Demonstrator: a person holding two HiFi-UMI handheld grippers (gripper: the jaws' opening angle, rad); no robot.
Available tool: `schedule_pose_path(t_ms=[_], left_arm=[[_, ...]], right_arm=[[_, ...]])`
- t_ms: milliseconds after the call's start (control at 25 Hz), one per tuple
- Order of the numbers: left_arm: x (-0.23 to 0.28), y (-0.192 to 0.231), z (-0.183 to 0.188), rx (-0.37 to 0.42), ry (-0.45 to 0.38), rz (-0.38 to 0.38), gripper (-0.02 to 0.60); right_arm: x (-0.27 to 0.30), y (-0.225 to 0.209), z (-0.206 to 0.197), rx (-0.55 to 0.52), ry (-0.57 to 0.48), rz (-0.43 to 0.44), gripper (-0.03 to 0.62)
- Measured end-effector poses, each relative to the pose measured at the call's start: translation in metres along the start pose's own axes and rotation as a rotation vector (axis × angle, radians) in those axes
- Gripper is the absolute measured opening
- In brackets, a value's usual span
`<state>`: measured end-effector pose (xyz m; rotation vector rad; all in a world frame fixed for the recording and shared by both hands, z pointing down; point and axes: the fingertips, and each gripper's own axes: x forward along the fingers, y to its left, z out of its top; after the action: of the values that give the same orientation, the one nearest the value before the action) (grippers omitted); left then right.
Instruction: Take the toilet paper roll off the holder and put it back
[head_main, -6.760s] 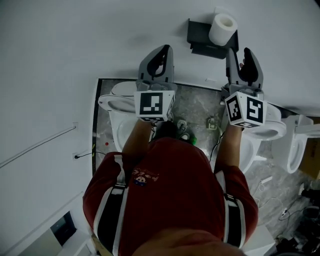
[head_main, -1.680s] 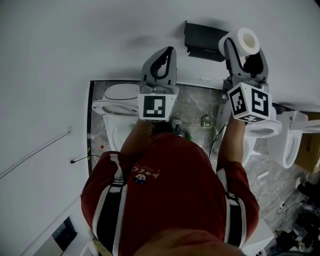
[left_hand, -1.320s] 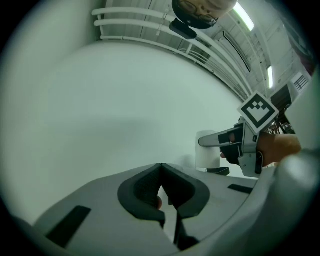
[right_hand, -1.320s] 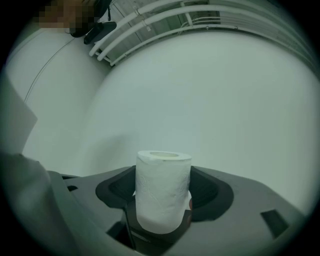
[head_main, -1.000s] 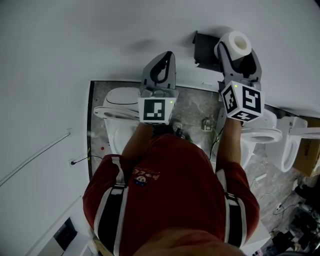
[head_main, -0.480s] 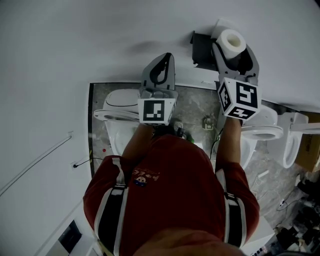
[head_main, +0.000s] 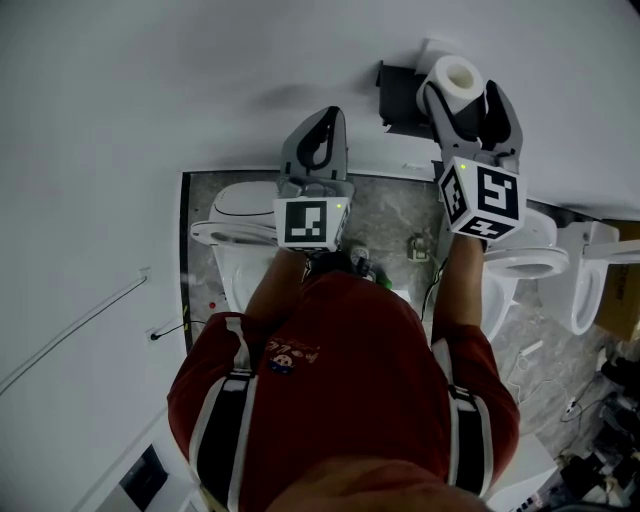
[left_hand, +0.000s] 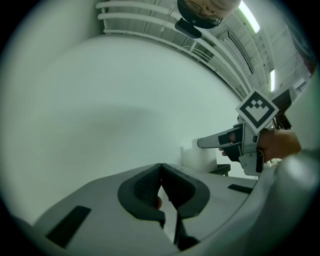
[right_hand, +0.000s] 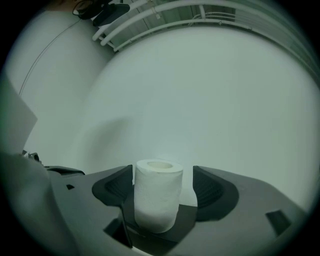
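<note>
White toilet paper roll (right_hand: 158, 195) upright on dark holder (right_hand: 189, 218), far right | right gripper (right_hand: 162, 186) jaws opening, roll between them | left gripper (left_hand: 161, 173) jaws together, empty, further left

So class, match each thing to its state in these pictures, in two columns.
1 toilet paper roll
2 left gripper
3 right gripper
4 holder

A jaws together, away from the roll
B dark, against the wall
C white, upright on the holder
D jaws apart, either side of the roll

Pairs: 1-C; 2-A; 3-D, its jaws opening; 4-B.
</note>
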<state>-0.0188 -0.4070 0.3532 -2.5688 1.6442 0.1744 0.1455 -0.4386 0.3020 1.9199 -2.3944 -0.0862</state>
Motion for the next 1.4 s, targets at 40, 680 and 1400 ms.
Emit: schedule_pose_path(t_ms=[40, 680, 1400], left_arm=[[-0.001, -0.002, 0.001, 0.005, -0.003, -0.001, 0.018], [-0.037, -0.057, 0.027, 0.046, -0.018, -0.014, 0.018], [-0.105, -0.115, 0.028, 0.090, -0.039, -0.034, 0.018]], right_arm=[[-0.003, -0.001, 0.001, 0.005, -0.006, 0.000, 0.385], [-0.091, -0.033, -0.011, 0.091, -0.065, -0.031, 0.385], [-0.195, -0.043, -0.062, 0.125, -0.082, -0.065, 0.366]])
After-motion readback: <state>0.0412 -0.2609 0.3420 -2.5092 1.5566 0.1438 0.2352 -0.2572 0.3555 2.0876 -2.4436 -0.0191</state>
